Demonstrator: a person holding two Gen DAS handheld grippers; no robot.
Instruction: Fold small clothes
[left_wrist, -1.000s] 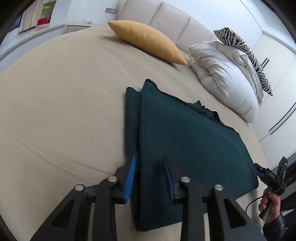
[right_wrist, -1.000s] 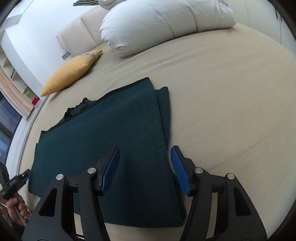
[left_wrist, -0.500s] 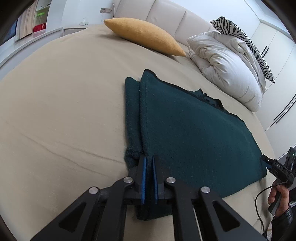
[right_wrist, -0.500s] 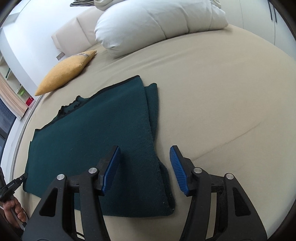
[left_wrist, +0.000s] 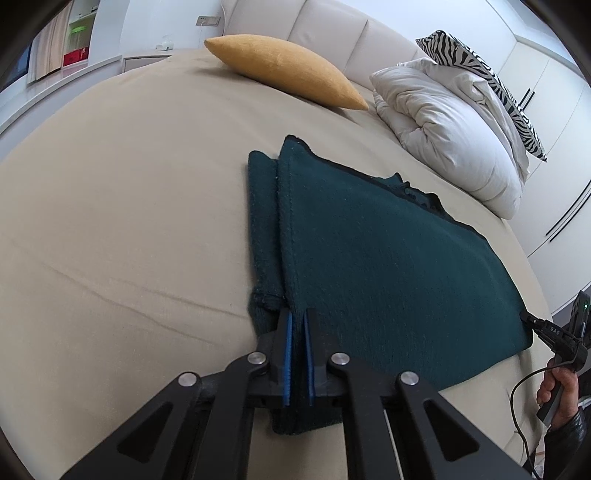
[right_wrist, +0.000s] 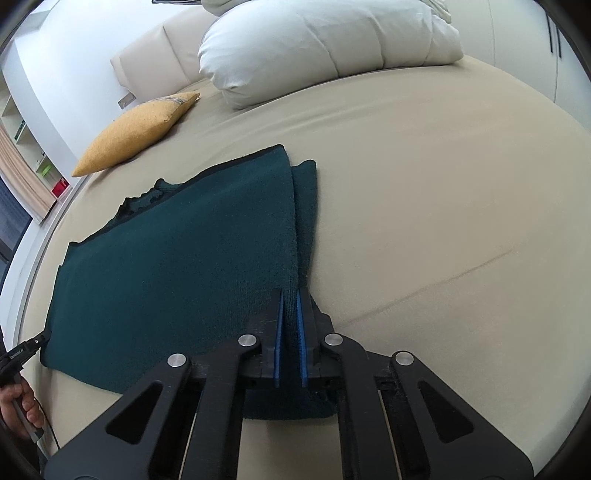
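A dark green knitted garment lies flat on the beige bed, with its sides folded in. It also shows in the right wrist view. My left gripper is shut on the garment's near left corner, with cloth pinched between the blue pads. My right gripper is shut on the near right corner, also with cloth between the pads. Each gripper shows at the far edge of the other's view, held in a hand.
The beige bed spreads all around the garment. A mustard cushion, a white duvet bundle and a zebra-print pillow lie at the headboard end. Shelves and a window stand beyond the bed's left side.
Both grippers went from open to shut on the garment's near corners: the left closed about half a second ago, the right just now.
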